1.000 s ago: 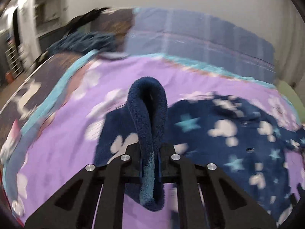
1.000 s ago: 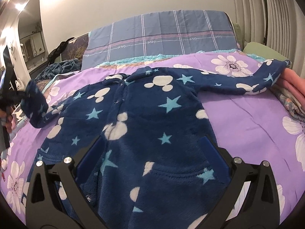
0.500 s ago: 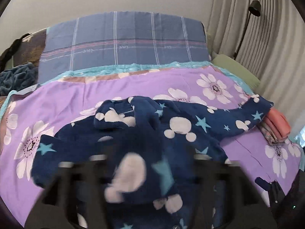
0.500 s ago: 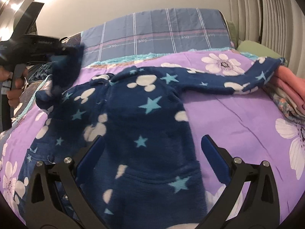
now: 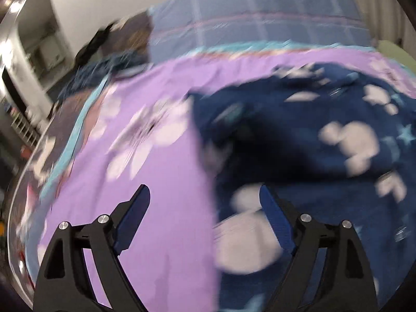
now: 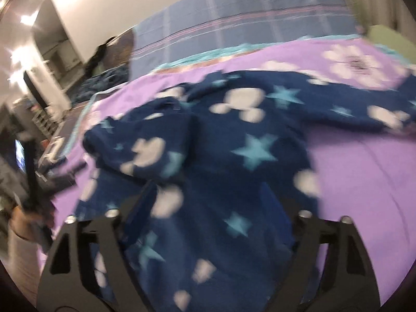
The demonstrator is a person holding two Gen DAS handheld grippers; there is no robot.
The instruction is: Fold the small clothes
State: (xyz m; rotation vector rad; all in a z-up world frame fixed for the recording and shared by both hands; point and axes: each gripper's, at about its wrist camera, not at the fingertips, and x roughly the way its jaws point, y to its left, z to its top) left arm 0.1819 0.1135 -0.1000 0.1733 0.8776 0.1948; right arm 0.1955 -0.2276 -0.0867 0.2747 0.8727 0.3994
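A small navy fleece jacket with stars and white mouse shapes lies flat on the purple flowered bedsheet. Its left sleeve is folded in over the chest; the other sleeve stretches out to the right. My left gripper is open and empty, above the sheet at the jacket's left edge. My right gripper is open and empty, low over the jacket's lower front. Both views are blurred by motion.
A blue plaid pillow lies at the head of the bed. A dark blue blanket is bunched at the far left. The bed's left edge drops toward a room with furniture.
My left gripper carried the left sleeve over the chest, let it go and opened, then drew back to the left. My right gripper stayed open and shifted slightly.
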